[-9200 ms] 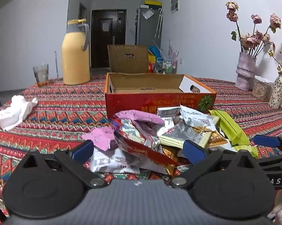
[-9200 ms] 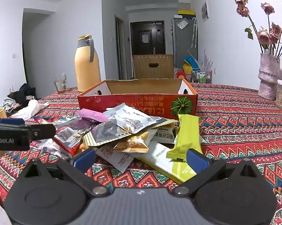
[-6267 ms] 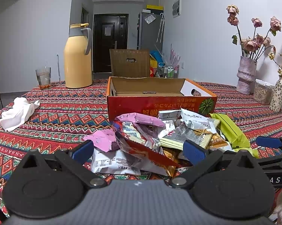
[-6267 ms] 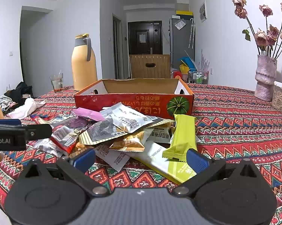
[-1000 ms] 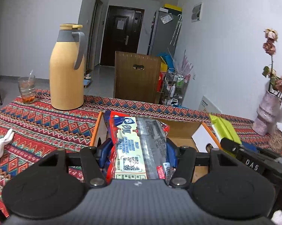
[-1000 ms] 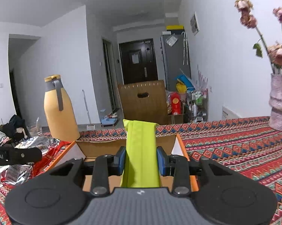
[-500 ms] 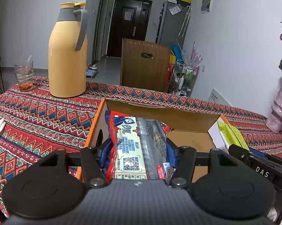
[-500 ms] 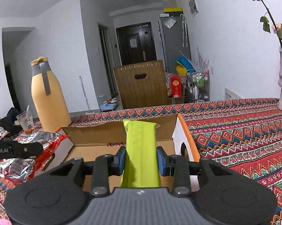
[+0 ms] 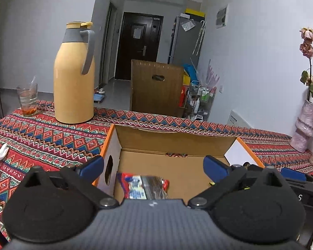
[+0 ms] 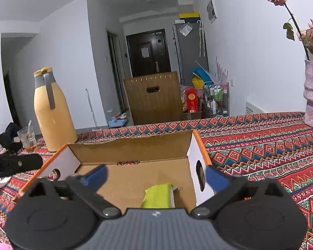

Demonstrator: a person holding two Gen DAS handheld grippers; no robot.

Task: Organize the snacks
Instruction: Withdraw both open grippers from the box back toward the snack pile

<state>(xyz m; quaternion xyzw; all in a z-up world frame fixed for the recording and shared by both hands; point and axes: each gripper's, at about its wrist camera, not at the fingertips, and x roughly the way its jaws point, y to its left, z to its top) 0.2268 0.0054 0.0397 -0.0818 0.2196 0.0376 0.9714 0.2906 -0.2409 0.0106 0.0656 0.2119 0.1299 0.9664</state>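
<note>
Left wrist: left claw just sprang wide, red-silver snack packet flat in cardboard box, long axis pointing away. Right claw just spread too, green snack bar lengthwise inside.

White walls and a pale ceiling enclose a dim room. A dark door closes the far hallway, with a grey refrigerator to its right. A brown wooden chair back stands at the table's far edge, beside a cluttered wire rack. The floor is pale grey.
</note>
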